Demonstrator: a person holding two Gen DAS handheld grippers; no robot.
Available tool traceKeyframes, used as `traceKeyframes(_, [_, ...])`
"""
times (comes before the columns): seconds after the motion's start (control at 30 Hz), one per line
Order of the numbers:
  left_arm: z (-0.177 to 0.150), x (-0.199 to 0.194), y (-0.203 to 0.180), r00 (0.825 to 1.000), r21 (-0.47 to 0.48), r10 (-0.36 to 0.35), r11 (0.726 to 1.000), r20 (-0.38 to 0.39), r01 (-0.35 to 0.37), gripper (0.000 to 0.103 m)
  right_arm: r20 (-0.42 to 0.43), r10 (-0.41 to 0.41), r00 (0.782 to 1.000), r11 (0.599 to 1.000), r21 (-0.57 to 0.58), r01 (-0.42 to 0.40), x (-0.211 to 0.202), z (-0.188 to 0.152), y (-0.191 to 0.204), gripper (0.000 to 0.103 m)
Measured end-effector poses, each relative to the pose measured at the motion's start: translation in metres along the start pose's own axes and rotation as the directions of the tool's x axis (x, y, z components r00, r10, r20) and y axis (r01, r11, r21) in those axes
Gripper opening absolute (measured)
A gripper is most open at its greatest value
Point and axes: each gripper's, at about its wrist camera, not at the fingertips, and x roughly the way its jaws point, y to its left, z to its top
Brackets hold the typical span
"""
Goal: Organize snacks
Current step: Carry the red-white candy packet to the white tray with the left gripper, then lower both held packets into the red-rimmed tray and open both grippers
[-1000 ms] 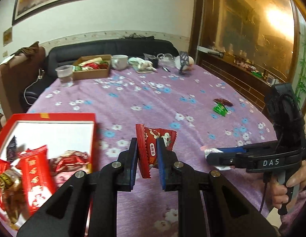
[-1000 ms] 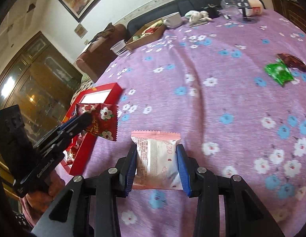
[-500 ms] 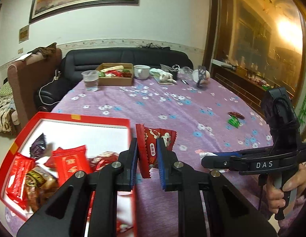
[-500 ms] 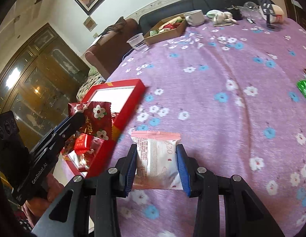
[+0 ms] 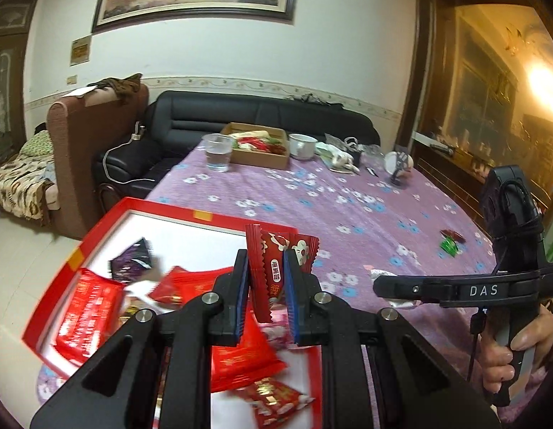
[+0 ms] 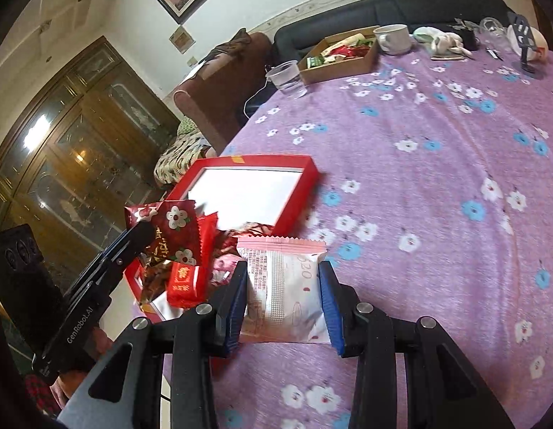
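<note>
White letters "DAS" stand on the side of the right gripper [image 5: 383,280], seen from the left wrist view. In the right wrist view, "GenRobot.AI" runs along the black body of the left gripper [image 6: 140,230]. The pink-and-white snack packet [image 6: 283,293] bears a handwritten "520" near its top right corner, with fine printed lines at its left too small to read. The red snack packet [image 5: 276,268] carries a white label with Chinese characters, not legible.

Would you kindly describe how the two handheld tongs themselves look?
Both tongs, left and right, are matte black with blue ribbed pads and silver bolts. The left reads "GenRobot.AI", the right "DAS" and trails a black cable. Bare hand grips the right handle.
</note>
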Motion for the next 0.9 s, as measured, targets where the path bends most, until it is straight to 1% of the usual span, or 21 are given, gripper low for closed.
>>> traceKeyframes(0.27, [-0.005,-0.019,0.042,0.996,-0.060,0.085,0.995,0.016,-0.084,0.016,-0.028,0.034,0.999,0.998,-0.050,-0.035,0.022,0.004,0.032,0.039])
traceKeyframes(0.43, [-0.011,-0.025,0.054,0.993,-0.074,0.113,0.991,0.011,-0.112,0.016,-0.056,0.049,0.997,0.996,-0.076,-0.053,0.038,0.000,0.050,0.039])
traceKeyframes(0.77, [-0.024,-0.017,0.063,0.992,-0.070,0.119,0.990,-0.046,-0.122,0.016,-0.138,0.062,0.988,0.984,-0.155,-0.084,0.068,-0.016,0.089,0.039])
traceKeyframes(0.9, [-0.026,-0.013,0.065,0.992,-0.075,0.111,0.991,-0.053,-0.115,0.016,-0.145,0.051,0.988,0.982,-0.175,-0.076,0.078,-0.016,0.098,0.039])
